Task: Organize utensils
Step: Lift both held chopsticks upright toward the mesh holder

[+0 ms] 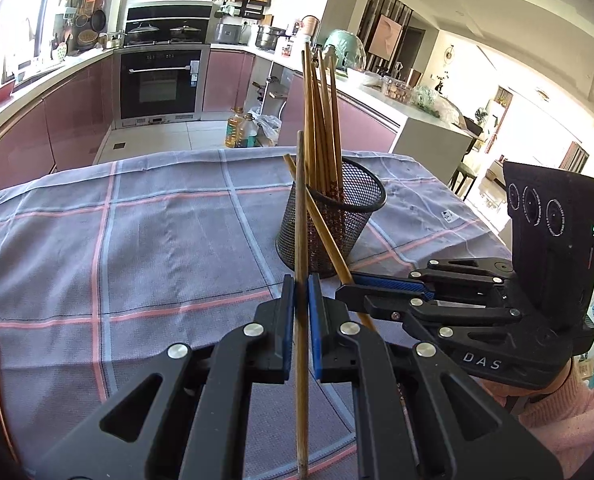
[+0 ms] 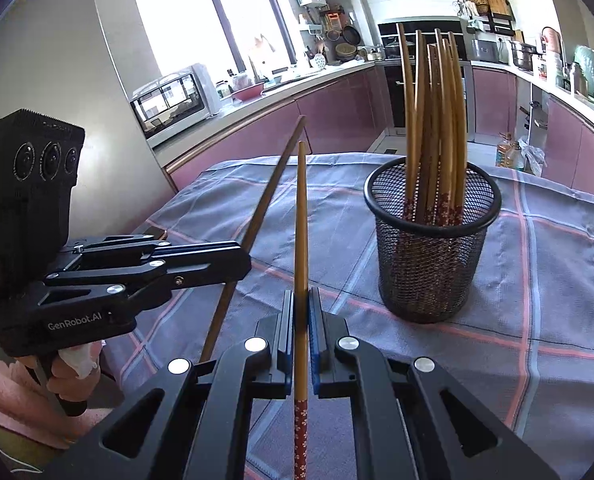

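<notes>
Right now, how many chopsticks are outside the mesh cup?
2: one chopstick clamped in the left hand-held gripper, the other chopstick clamped in the right hand-held gripper. None visible on the cloth.

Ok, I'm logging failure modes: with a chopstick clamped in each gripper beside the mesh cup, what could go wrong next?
The left gripper and right gripper each pinch one chopstick mid-shaft, so either could pivot or slip. The mesh cup already holds a leaning bundle; a new chopstick might catch on it or tip the cup.

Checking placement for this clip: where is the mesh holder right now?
The black mesh holder stands upright on the checked tablecloth, right of centre in the right wrist view, with a bundle of chopsticks standing in it.
</notes>
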A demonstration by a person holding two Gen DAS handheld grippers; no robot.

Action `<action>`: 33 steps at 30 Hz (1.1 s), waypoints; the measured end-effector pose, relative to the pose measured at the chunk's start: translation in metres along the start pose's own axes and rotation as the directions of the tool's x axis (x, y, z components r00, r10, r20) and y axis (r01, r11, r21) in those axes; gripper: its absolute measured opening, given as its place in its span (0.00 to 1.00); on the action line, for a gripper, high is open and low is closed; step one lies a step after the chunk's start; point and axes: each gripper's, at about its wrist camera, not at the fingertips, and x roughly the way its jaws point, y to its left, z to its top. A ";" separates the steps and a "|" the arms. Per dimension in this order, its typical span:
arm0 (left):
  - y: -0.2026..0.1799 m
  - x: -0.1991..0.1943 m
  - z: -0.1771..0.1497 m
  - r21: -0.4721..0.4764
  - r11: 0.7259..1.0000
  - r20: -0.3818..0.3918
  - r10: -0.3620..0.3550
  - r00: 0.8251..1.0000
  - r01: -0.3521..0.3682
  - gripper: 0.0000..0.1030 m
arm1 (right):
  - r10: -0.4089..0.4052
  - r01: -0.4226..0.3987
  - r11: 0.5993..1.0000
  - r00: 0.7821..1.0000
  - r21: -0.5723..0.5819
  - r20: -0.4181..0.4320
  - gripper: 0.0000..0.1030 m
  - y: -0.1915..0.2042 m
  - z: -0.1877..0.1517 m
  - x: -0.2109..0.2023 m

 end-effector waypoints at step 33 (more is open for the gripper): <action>-0.007 0.000 0.003 0.022 1.000 -0.001 -0.014 1.000 0.014 0.07 | -0.053 0.050 0.998 0.994 0.043 0.095 0.06 -0.021 0.006 -0.034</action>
